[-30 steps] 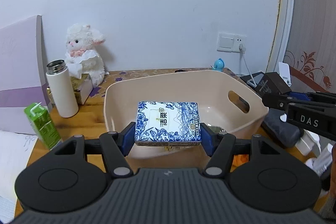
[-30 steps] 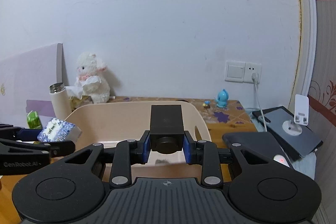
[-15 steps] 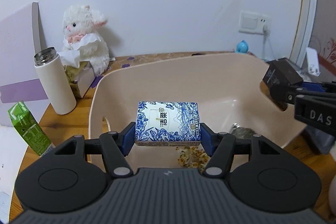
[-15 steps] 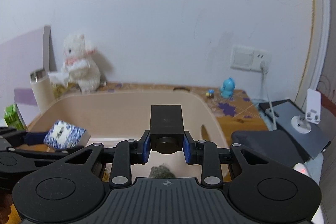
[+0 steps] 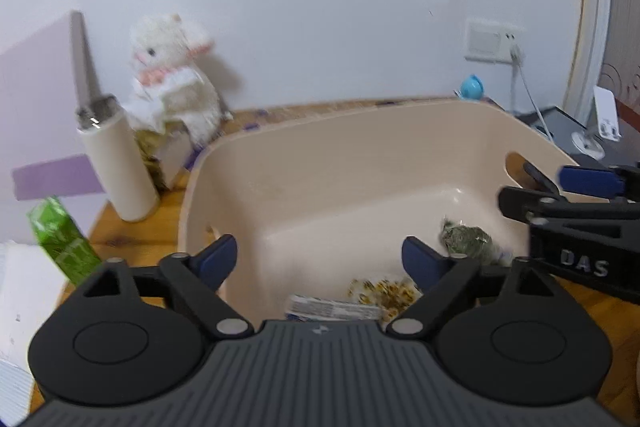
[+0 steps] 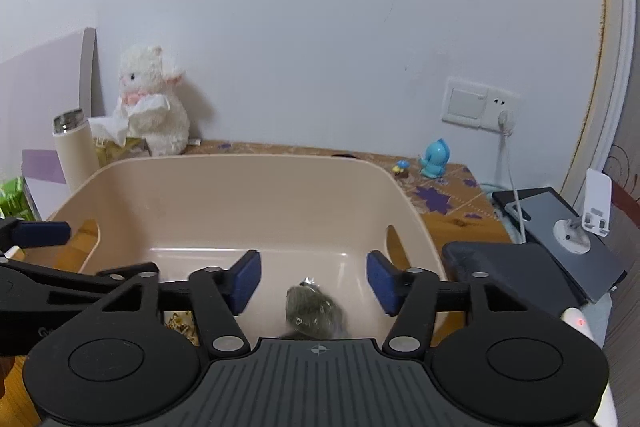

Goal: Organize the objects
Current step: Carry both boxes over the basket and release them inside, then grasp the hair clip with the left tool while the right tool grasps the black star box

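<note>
A beige plastic bin point(image 5: 360, 147) point(image 6: 240, 179) stands on the wooden table. My left gripper point(image 5: 320, 259) is open and empty above the bin's near side. The blue-and-white box point(image 5: 332, 307) lies in the bin just below it, next to a packet of yellow bits point(image 5: 384, 291) and a grey-green bag point(image 5: 468, 239) point(image 6: 312, 307). My right gripper point(image 6: 312, 283) is open and empty above the bin's right part; it also shows in the left wrist view point(image 5: 576, 203). The black box it held is out of sight.
A white plush lamb point(image 5: 172, 83) on a tissue box, a white thermos point(image 5: 116, 163) and a green carton point(image 5: 64, 239) stand left of the bin. A blue figurine point(image 6: 436, 159), a dark tablet point(image 6: 560, 227) and a black pouch point(image 6: 500, 267) lie to the right.
Both grippers have opened over the bin. The blue-and-white box dropped from the left one into the bin, and the black box left the right one.
</note>
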`<action>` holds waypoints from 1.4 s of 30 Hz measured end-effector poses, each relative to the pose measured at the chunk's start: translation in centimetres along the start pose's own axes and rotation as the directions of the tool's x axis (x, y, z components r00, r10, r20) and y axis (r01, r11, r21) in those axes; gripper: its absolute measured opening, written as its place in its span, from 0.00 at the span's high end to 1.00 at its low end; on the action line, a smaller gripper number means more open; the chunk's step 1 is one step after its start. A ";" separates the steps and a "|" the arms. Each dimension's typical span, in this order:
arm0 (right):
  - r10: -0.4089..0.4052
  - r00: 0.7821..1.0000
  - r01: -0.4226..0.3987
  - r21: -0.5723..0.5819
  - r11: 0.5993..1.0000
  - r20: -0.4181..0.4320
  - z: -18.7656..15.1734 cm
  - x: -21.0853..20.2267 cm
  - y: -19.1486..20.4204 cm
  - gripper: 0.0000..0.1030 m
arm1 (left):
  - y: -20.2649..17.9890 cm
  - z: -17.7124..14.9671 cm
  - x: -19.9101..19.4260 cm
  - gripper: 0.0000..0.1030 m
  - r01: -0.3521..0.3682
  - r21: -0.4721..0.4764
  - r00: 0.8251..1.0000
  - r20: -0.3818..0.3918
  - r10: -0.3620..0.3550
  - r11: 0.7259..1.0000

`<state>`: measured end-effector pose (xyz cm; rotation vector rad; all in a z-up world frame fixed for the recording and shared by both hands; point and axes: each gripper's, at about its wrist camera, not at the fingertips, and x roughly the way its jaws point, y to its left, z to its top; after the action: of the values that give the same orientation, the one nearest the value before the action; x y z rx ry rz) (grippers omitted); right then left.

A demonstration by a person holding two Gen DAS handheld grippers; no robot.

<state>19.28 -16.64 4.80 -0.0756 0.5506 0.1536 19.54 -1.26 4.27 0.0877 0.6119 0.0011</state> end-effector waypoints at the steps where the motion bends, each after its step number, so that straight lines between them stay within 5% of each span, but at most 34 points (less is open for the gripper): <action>1: 0.002 1.000 -0.002 0.006 1.000 0.005 0.0 -0.4 -0.2 0.33 | 0.0 0.0 -0.3 0.12 -0.007 0.004 1.000 0.003 0.007 1.000; 14: -0.010 1.000 0.010 0.025 1.000 0.022 -2.1 -5.4 -1.2 0.19 | 0.8 -1.2 -6.0 0.12 -0.034 -0.024 0.998 0.050 0.035 0.999; 23: -0.022 0.999 0.022 -0.016 1.000 -0.044 -5.2 -7.2 -1.3 0.10 | 0.3 -4.1 -8.3 0.11 -0.028 -0.008 0.999 0.028 0.029 1.000; 42: -0.038 0.980 0.034 -0.025 0.999 -0.197 -10.4 -3.6 -1.4 0.09 | 0.1 -9.5 -2.7 0.11 -0.027 -0.003 0.989 -0.143 0.026 1.000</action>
<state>11.13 -19.61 -2.07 -0.1227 0.7453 0.1170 11.84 -0.49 -1.93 0.0918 0.7535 0.0347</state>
